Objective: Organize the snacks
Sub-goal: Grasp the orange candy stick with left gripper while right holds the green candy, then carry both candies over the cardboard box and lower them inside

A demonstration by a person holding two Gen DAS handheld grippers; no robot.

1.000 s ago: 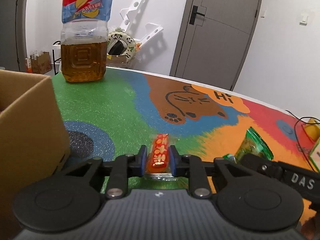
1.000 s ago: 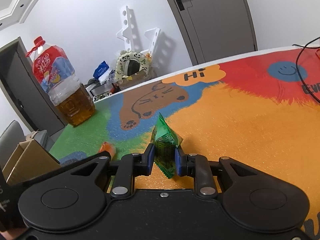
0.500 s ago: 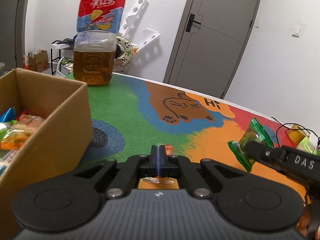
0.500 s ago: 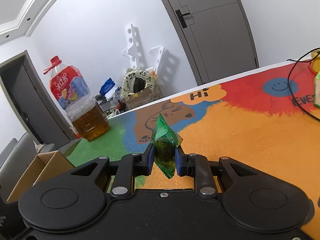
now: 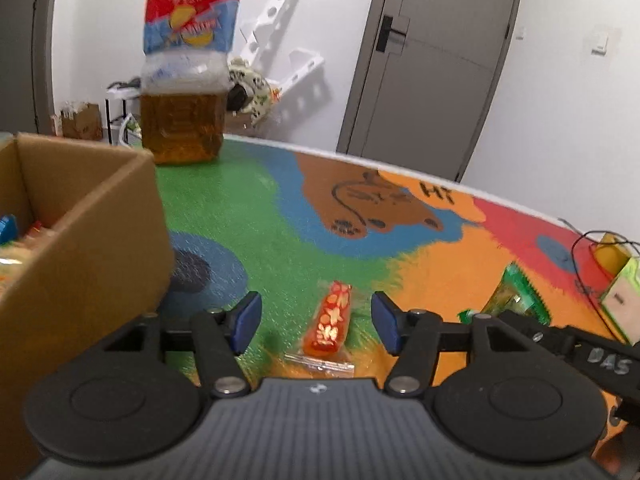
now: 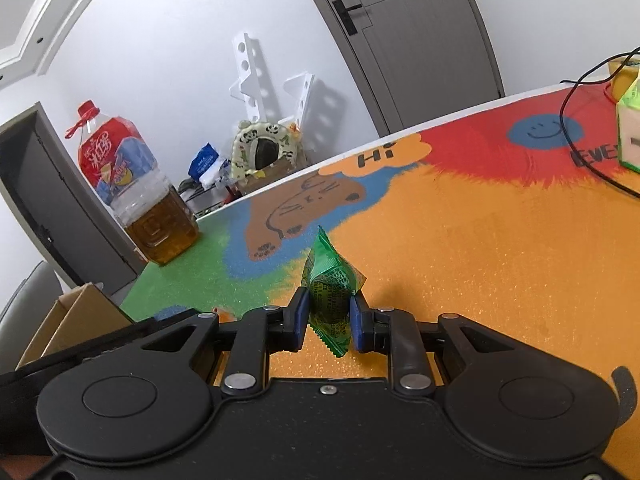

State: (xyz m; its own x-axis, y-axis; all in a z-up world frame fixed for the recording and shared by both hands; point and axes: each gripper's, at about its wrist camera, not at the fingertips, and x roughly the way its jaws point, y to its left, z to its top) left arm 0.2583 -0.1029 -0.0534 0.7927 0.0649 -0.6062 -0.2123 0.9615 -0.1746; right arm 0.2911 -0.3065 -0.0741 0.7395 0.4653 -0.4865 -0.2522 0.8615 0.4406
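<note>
A red snack bar [image 5: 334, 320] in clear wrap lies on the colourful table mat. My left gripper [image 5: 316, 316] hovers over it, its jaws opening, with the bar between them and touching neither blue pad. A cardboard box [image 5: 100, 240] with several snacks inside stands just left of it. My right gripper [image 6: 330, 312] is shut on a green snack packet [image 6: 330, 280], held upright above the orange part of the mat. In the left wrist view the same green packet [image 5: 512, 296] shows at the right.
A large bottle of amber drink [image 5: 184, 92] stands at the mat's far left edge. A green-and-yellow carton [image 6: 630, 128] and a black cable [image 6: 580, 120] lie at the far right. The cardboard box [image 6: 72, 320] sits at the left edge of the table.
The left jaws, pinched on the red bar a second ago, closed fully and have now spread apart, leaving the bar on the mat. The right gripper still holds the green packet.
</note>
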